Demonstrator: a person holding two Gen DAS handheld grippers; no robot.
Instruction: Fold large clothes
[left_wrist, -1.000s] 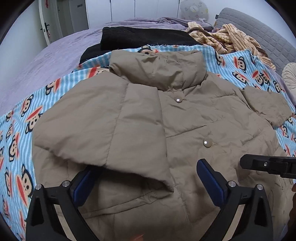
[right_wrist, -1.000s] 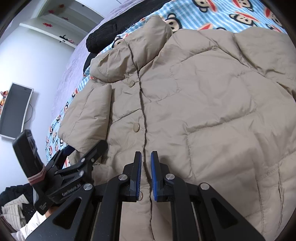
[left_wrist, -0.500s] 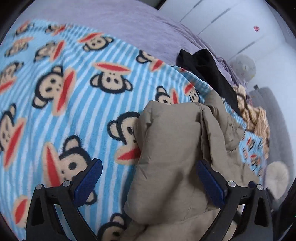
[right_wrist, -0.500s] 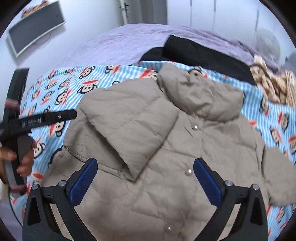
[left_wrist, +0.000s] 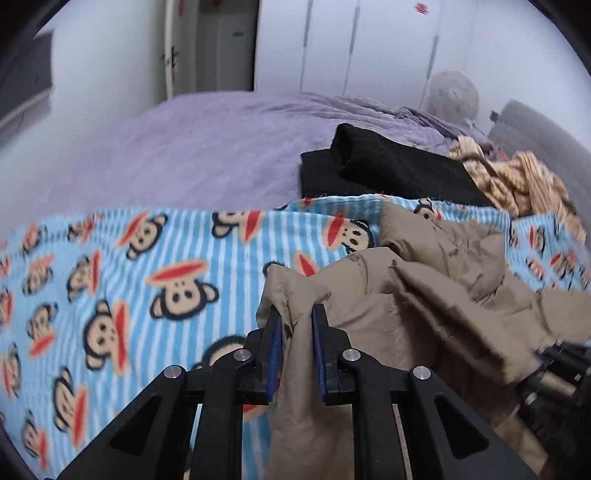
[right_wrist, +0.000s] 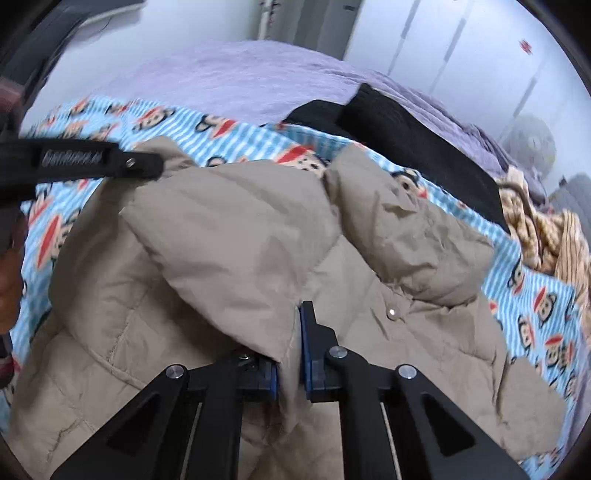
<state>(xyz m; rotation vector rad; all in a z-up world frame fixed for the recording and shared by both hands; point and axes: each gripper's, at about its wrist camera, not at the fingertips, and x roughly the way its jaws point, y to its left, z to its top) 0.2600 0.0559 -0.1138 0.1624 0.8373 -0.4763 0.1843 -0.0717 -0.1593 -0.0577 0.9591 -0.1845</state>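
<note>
Both sets of jaws stood wide a moment ago; now our left gripper is closing on the tan jacket's left edge and our right gripper on its folded sleeve, over the monkey blanket. We should lift evenly and keep that edge taut

The right gripper, jaws closing, pinches a fold of the khaki puffer jacket.

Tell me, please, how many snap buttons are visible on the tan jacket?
1: a snap button on the tan jacket, just right of the right gripper tips. Folds may hide others.
</note>
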